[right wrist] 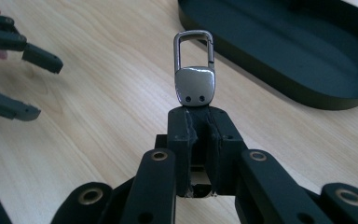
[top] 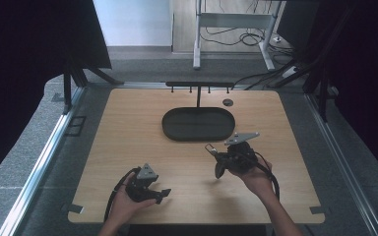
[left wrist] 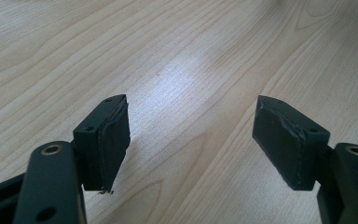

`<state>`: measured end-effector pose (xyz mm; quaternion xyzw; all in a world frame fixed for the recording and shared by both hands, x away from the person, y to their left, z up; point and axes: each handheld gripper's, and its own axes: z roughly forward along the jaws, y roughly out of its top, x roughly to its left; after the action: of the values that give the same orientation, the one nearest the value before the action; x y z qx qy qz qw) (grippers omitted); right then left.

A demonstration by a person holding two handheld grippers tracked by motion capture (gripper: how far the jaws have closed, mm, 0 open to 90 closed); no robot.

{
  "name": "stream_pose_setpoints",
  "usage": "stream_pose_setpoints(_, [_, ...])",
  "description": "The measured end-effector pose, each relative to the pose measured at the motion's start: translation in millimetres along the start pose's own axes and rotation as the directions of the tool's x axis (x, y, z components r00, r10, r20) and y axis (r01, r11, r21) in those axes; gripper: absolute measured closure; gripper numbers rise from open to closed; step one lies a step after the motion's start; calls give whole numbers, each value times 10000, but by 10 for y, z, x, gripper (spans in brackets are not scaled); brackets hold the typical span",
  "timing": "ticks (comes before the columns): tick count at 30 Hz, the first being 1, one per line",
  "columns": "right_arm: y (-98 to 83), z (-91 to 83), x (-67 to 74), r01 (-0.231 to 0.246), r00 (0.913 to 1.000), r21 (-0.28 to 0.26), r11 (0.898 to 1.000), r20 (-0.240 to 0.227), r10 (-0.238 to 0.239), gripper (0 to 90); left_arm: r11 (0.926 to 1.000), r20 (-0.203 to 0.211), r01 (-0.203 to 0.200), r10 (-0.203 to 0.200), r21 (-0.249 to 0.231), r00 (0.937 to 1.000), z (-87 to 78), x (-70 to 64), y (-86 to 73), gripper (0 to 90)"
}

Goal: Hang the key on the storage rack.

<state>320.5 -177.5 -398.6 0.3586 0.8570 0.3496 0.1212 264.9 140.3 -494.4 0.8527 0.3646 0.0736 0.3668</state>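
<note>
The right gripper's fingers are pinched tight on the strap end of a metal key clip, its snap loop standing clear beyond the tips, just short of the dark oval tray — above the tabletop. Small, stiff and light, the clip looks slick on its polished plate; the strap is the safer hold. Farther from the tray, the left gripper's fingers stand wide — empty.
</note>
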Motion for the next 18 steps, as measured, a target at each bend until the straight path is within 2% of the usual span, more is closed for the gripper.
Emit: stream_pose_setpoints(18, [46,-48,-97,-403,9987,-604,9974,288,421,805,10000,11,-23,23,36,10000,10,-4,-1,281])
